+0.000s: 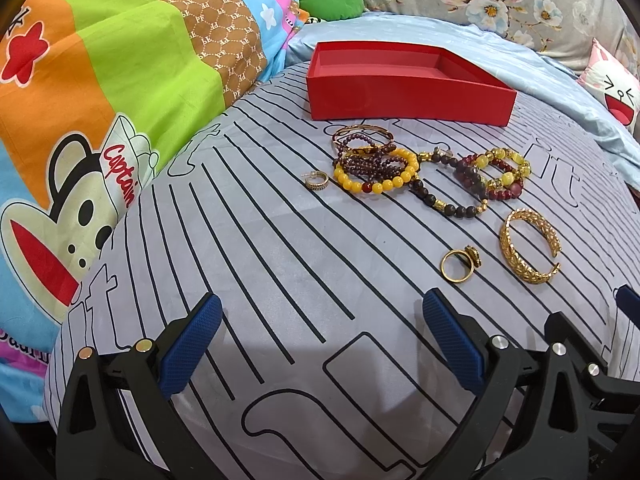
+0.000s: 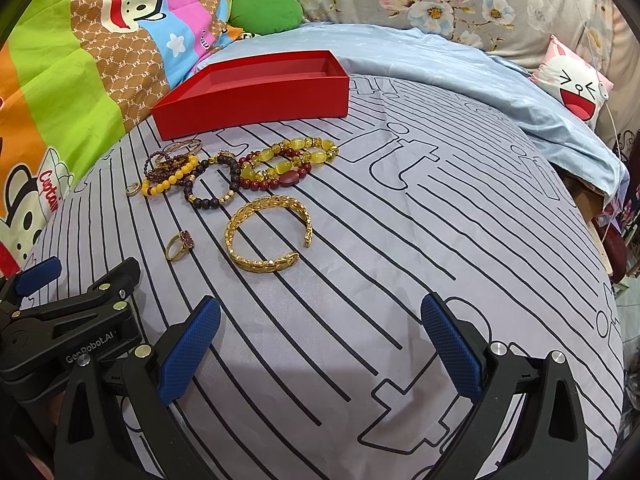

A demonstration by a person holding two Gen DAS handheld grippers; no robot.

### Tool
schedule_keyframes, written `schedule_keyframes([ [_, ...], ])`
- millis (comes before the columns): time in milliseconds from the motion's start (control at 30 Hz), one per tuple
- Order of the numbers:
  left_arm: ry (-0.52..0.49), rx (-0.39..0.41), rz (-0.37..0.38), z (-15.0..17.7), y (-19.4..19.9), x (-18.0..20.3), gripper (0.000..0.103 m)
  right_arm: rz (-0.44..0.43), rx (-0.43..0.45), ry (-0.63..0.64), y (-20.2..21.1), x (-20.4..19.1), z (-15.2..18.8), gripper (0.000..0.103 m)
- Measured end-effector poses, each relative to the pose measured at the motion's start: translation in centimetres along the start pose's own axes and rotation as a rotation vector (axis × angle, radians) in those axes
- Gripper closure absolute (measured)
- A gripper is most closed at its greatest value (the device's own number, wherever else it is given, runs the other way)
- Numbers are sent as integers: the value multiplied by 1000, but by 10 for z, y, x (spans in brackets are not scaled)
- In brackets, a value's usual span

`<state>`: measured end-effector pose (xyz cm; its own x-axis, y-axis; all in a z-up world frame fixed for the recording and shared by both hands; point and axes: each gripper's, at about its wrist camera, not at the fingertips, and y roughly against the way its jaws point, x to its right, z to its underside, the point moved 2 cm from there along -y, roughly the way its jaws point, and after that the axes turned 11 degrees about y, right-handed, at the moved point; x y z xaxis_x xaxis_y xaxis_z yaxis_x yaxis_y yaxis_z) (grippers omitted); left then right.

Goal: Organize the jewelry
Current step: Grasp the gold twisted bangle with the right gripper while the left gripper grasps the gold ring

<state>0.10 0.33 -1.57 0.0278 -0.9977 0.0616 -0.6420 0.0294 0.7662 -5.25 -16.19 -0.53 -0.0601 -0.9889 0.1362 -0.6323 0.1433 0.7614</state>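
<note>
An empty red box [image 1: 408,96] [image 2: 256,96] sits at the far side of the striped bedspread. In front of it lies a pile of beaded bracelets [image 1: 424,176] [image 2: 240,168], with a small gold earring [image 1: 317,180] [image 2: 134,189] to its left. Nearer lie a gold cuff bracelet [image 1: 530,246] [image 2: 268,236] and a gold ring with a red stone [image 1: 460,264] [image 2: 180,244]. My left gripper [image 1: 320,340] is open and empty, well short of the jewelry. My right gripper [image 2: 320,344] is open and empty, just short of the cuff.
A colourful cartoon quilt [image 1: 100,100] is heaped on the left. A light blue sheet [image 2: 440,64], a floral pillow [image 2: 440,0] and a cartoon cushion [image 2: 572,84] lie behind and right. The bed edge drops off at the right [image 2: 612,264].
</note>
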Motion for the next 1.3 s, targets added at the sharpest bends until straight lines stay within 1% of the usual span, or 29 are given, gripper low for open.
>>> schedule_keyframes([
  [100, 9, -14, 0, -1, 0, -5, 7, -3, 7, 24, -1, -3, 0, 7],
  [233, 3, -16, -3, -2, 3, -11, 7, -11, 16, 32, -2, -3, -11, 7],
  [433, 10, -20, 14, -8, 7, -20, 7, -27, 5, 33, -12, -2, -27, 7],
  [633, 17, -9, 25, -17, 9, -23, 7, -42, -22, 57, -25, -9, -37, 17],
  [700, 17, -11, 23, -19, 9, -23, 7, -45, -32, 66, -29, -12, -39, 23],
  [733, 18, -16, 31, -20, 8, -23, 7, -48, -36, 67, -30, -12, -40, 25],
  [867, 18, -26, 48, -23, 7, -22, 7, -64, -49, 67, -36, -14, -43, 40],
  [933, 11, -31, 58, -23, 6, -19, 7, -66, -44, 70, -37, -14, -44, 44],
  [967, 6, -33, 63, -23, 6, -18, 7, -67, -42, 74, -37, -15, -45, 49],
  [1100, -16, -43, 78, -21, 3, -9, 7, -67, -40, 65, -37, -11, -45, 49],
  [1300, -37, -63, 133, -19, 1, 11, 8, -43, -57, 19, -33, 11, -40, 49],
])
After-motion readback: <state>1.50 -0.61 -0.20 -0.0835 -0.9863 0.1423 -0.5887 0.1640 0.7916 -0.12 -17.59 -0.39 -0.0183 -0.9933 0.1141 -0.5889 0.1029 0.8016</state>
